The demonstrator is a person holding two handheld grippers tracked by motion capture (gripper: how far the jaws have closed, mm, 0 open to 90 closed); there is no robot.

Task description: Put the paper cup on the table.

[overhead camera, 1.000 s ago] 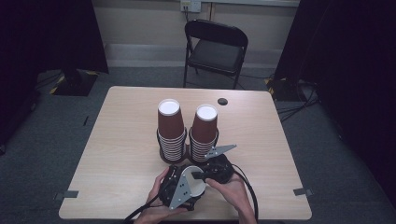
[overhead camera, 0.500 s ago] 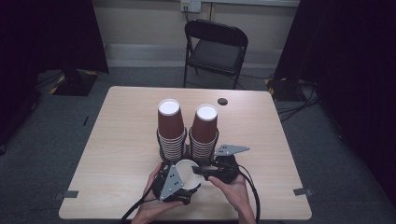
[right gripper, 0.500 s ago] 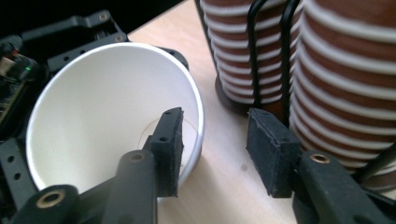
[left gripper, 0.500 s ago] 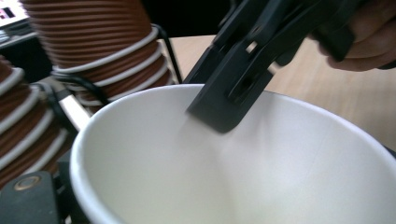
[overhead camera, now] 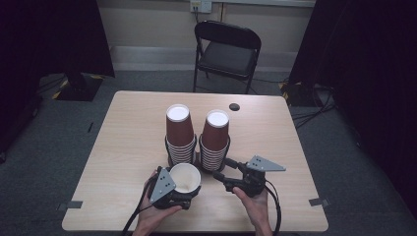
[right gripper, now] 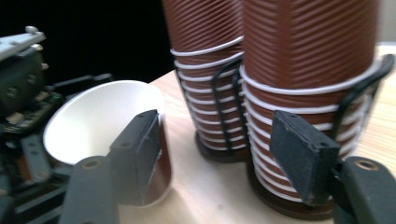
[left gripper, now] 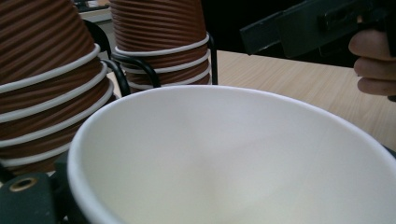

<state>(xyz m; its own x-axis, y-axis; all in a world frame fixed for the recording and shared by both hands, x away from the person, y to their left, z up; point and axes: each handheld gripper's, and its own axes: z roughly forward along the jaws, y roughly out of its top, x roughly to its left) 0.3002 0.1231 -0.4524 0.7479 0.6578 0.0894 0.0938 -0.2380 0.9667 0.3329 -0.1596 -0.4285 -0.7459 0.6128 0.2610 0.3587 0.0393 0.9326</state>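
left gripper (overhead camera: 189, 189) grasps a single paper cup (overhead camera: 185, 177) by its wall near the front edge of the table (overhead camera: 123, 142), mouth turned up, white lining in plain sight; the cup sits just in front of two stacks of brown ribbed cups, the left stack (overhead camera: 179, 132) and the right stack (overhead camera: 215, 137), each standing upside down in a black wire holder (right gripper: 224, 93); right gripper (overhead camera: 219, 178) hangs released beside the cup, its jaws having just been opening, nothing pressed between them; in the right gripper view one black pad stands just in front of the cup's brown side and the other in front of the right stack's lower rims, whether either touches cannot be told; in the left gripper view the cup's rolled rim (left gripper: 224, 91) spans the frame, with the other hand's gripper farther off at upper right; judged from these pictures the cup is very light, thin-walled and easily crushed, stiffest at the rolled rim and the base, with a ribbed outside that should give the pads some bite; a gentle pinch across the wall just under the rim, or a wider hold round the body, looks the safest place to take it; too hard a squeeze would likely dent it or pop it out of the jaws; a folding chair (overhead camera: 227, 49) stands beyond the far edge of the table
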